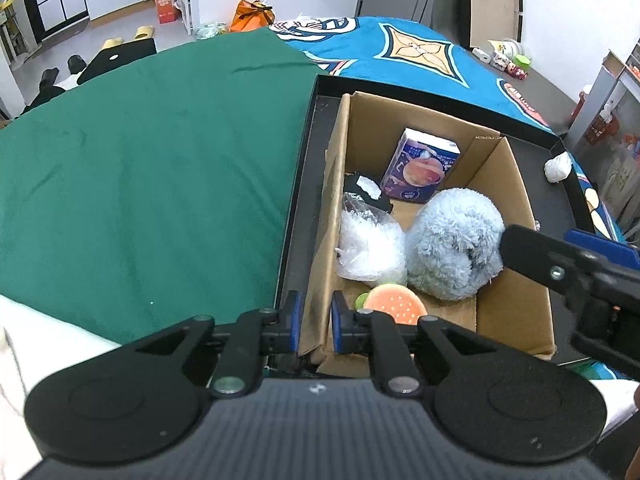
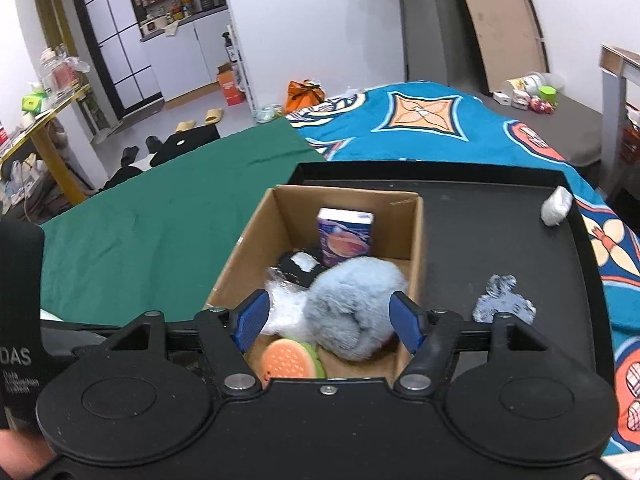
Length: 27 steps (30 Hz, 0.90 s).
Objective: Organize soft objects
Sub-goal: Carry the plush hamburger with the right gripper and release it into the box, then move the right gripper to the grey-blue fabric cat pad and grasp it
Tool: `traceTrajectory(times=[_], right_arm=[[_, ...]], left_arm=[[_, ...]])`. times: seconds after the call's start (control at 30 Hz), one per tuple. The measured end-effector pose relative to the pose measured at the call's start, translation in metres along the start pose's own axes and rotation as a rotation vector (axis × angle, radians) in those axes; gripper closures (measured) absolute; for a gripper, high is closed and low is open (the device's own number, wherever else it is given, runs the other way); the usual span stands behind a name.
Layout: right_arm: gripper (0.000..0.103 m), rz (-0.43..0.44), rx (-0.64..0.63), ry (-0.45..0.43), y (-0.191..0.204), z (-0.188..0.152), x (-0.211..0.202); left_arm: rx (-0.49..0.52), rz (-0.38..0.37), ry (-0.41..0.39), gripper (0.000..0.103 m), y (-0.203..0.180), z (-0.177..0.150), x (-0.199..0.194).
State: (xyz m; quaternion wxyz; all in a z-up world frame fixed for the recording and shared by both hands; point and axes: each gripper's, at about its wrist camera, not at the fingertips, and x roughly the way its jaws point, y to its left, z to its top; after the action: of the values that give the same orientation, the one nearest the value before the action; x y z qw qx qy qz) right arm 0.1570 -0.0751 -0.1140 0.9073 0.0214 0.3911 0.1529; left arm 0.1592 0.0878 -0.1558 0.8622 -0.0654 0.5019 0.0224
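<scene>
At centre frame, an open cardboard box [image 2: 416,240] sits on a black tray [image 2: 500,240]. The right gripper [image 2: 328,322] hovers at its near edge, blue pads spread apart on either side of a fluffy grey-blue plush [image 2: 352,304]. Lower down lies an orange burger toy [image 2: 288,360]. Right of the box, a grey cloth scrap [image 2: 502,300] rests on the tray.

**Box filling up, tray lying open**

Soft things are crowding the cardboard box [image 2: 416,240] — the fluffy blue plush [image 2: 352,308], plastic bag [image 1: 370,240] and burger toy [image 2: 292,360] are blocking its near half. The black tray [image 2: 480,248] beside it is lying mostly bare — only a grey cloth [image 2: 502,300] and white wad [image 2: 556,206] are sitting there.
</scene>
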Motion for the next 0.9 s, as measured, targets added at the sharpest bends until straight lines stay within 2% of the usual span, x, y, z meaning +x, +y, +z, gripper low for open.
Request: traceTrajectory(times=[0.13,0.3,0.4,0.77,0.9], right_arm=[[0.031,-0.013,0.018,-0.006,-0.012,-0.002,-0.006],[0.027,-0.029,0.035,-0.024,-0.028,-0.002,-0.013],[0.026,-0.036,0.047,-0.033,-0.038,-0.002,-0.017],[0.023,-0.044,0.074,-0.043,-0.073,-0.006,-0.019],[0.022,-0.048,0.081,-0.049,-0.085,-0.005,-0.018]], left_arm=[[0.029,0.034,-0.002,0.085,-0.007,0.0,-0.005],[0.059,0.066,-0.009,0.068,-0.015,0.001,-0.012],[0.084,0.081,-0.011,0.062,-0.022,0.0,-0.014],[0.136,0.134,0.003,0.052,-0.041,0.001,-0.015],[0.143,0.153,0.005,0.051,-0.046,0.004,-0.014]])
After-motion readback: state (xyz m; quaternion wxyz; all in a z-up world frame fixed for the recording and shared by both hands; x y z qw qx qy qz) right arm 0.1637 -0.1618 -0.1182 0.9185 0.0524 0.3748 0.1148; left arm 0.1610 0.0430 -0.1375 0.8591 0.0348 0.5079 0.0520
